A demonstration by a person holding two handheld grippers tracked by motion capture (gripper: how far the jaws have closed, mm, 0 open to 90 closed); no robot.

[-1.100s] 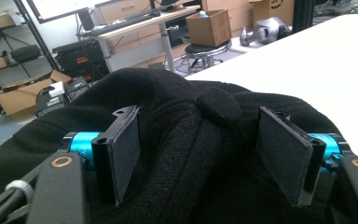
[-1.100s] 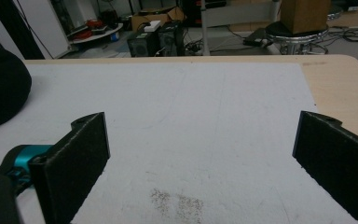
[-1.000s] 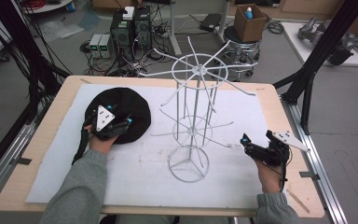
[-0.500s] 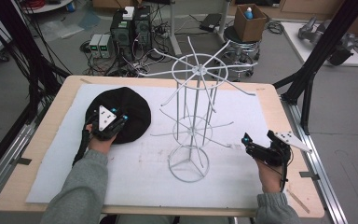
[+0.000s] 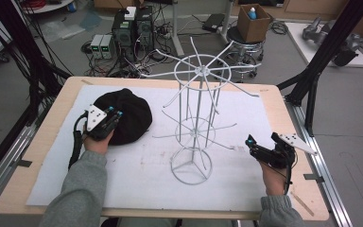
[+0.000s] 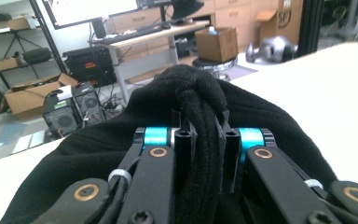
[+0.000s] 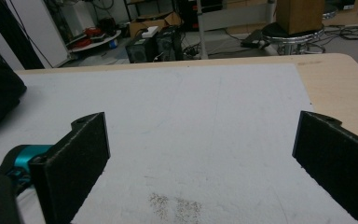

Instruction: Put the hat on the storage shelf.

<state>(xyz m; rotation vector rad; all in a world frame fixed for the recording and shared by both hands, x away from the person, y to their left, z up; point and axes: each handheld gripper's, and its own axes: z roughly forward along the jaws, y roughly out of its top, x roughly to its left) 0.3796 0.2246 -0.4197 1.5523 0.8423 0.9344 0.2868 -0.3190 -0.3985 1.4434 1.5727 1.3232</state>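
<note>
Left jaws: the left gripper [image 6: 200, 140] has just been closing and now pinches a bunched fold of the black hat [image 5: 127, 113], likely to lift it.
Right jaws: the right gripper [image 7: 200, 154] stands wide apart with nothing between, at the right of the high view, resting idle.
Hat: centre-left of the high view on the tabletop [image 5: 288, 101], beside the white wire rack [image 5: 196, 123], probably its destination.
Hidden: the fold covers the left pads; the hat's underside and brim cannot be made out.

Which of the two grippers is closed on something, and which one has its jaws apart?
The left gripper is closed: its jaws pinch a fold of the black hat. The right gripper stands wide open over the white mat, nothing between its pads.
</note>
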